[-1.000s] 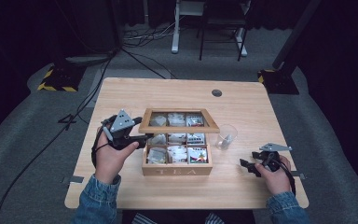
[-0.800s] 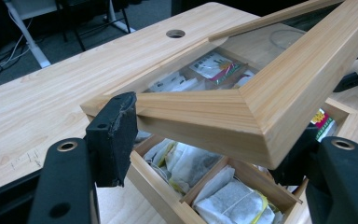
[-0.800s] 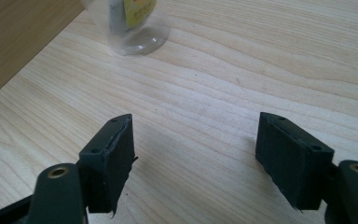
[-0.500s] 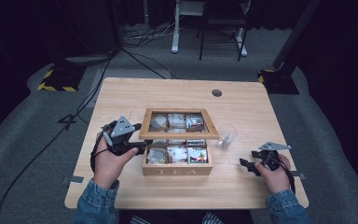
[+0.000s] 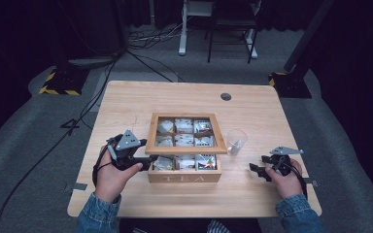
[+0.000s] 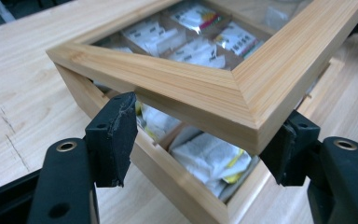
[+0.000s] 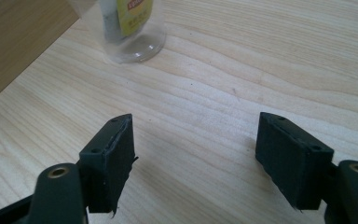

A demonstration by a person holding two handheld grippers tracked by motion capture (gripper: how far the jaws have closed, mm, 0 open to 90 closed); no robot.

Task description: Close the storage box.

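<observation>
Table, pale wood, rectangular, one; on it one light wooden tea box with "TEA" on its front wall, nine compartments in three rows of three, each holding tea bags. One glass-paned wooden lid, raised at its front edge above the box, apparently partway through opening or closing; which, I cannot tell. One clear plastic cup just beside the box on its right. Left gripper, one, at the box's left front corner; right gripper, one, resting low over bare table, well apart from the box.

Left gripper view: two black jaws spread wide either side of the lid's corner, one pad under the lid's left edge, likely propping it up; nothing is pinched.

Right gripper view: two black jaws parted and empty over bare wood, seemingly idle while the left works. The cup stands ahead, a yellow-labelled tea bag inside.
</observation>
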